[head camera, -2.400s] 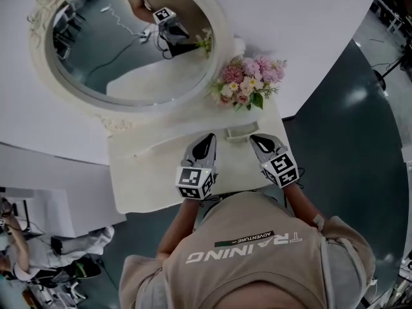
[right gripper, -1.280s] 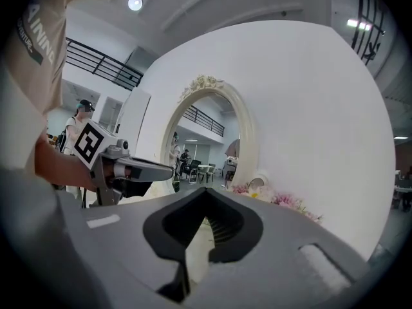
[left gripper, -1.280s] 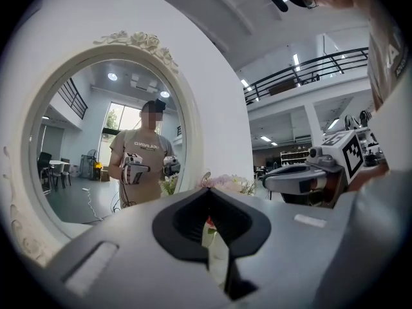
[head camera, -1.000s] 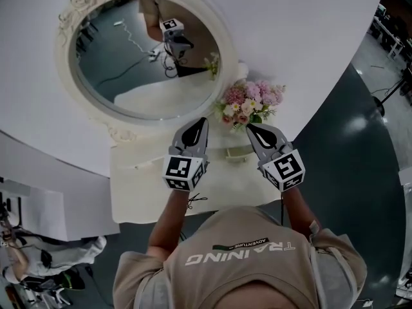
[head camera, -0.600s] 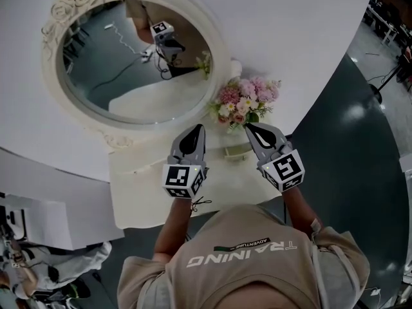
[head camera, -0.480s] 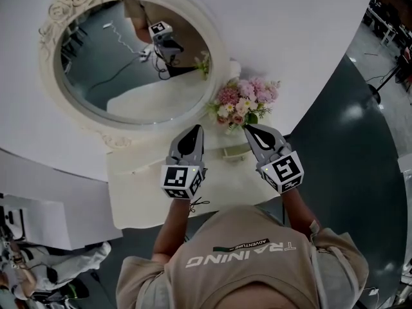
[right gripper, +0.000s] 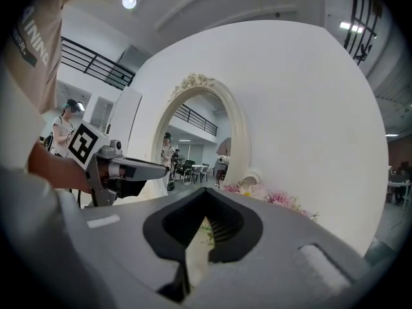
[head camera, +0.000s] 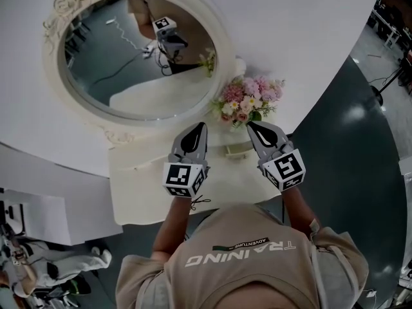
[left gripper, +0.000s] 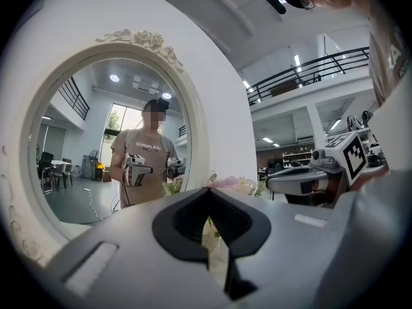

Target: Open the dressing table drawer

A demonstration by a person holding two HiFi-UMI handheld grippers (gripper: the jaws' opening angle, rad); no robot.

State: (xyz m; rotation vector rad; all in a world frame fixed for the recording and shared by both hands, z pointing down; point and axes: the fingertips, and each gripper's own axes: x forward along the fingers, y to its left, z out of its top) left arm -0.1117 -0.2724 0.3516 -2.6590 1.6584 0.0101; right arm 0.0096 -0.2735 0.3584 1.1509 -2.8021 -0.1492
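The head view alone takes in the whole setup from above. The cream desk [head camera: 141, 185], which is the dressing table, sits at centre frame against a white wall. The oval mirror [head camera: 138, 50] in its carved pale frame fills the upper left, and a bunch of pink and white flowers [head camera: 248, 98] stands just right of the mirror. The left claw [head camera: 199, 131] and right claw [head camera: 255, 129] hang side by side over the back half of the desk top, each pointing toward the wall. A small pale bracket-shaped piece [head camera: 237, 150] lies on the top between them.

From this angle only the flat top of the desk shows. The drawer is on the front face, hidden under the near edge and the person's chest, so its look cannot be told.

The two gripper views give what the top-down view cannot. The left gripper view looks level into the mirror, where the person's reflection [left gripper: 143, 156] stands holding both grippers. The right claw with its marker cube is at the right edge. The right gripper view shows the mirror frame edge-on at centre, the flowers low to the right, and the left claw at the left. In each, the jaws meet at their tips with nothing between them, so both claws are closed and empty.
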